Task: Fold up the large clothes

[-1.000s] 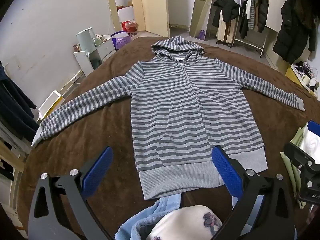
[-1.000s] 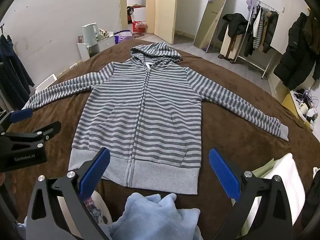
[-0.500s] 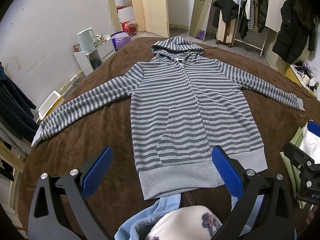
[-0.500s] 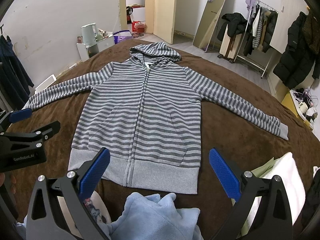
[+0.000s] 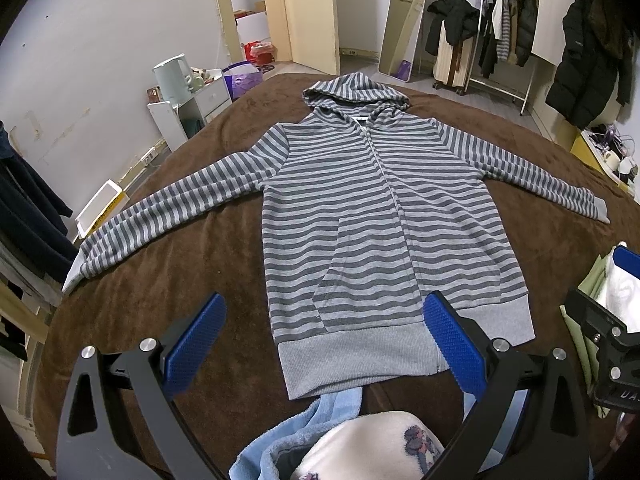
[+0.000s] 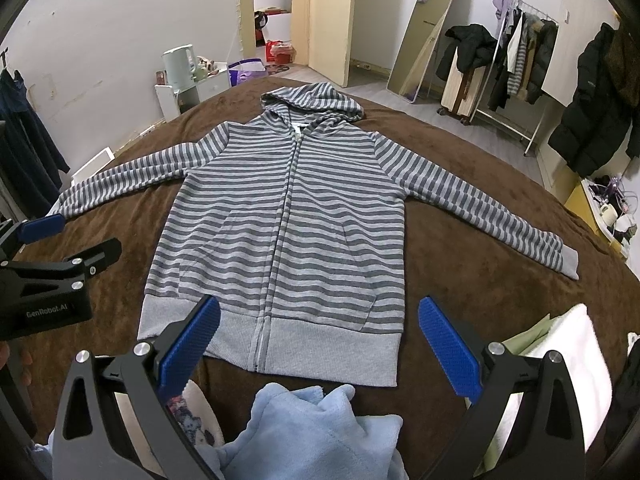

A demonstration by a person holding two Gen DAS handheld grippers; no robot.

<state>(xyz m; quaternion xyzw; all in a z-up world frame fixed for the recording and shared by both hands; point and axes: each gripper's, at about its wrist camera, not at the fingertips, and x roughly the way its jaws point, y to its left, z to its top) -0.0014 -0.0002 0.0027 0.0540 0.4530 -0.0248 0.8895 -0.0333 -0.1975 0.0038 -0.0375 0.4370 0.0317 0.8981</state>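
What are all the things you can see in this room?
Hoodie: one, grey striped, flat on the bed, sleeves out.
Bed cover: one, brown, under the hoodie.
Fleece: one, light blue, near edge.
Folded pile: white and green, right side.
Kettle: one, pale green, on the white cabinet.
Mirror: one, leaning on the far wall.
Clothes rack: one, dark coats.
Left gripper: blue pads, open.
Right gripper: blue pads, open.

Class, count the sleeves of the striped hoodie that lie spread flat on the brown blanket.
2. The left sleeve stretches out toward the wall side; the right sleeve stretches toward the coat rack side. Neither is folded in yet, and none is hidden.
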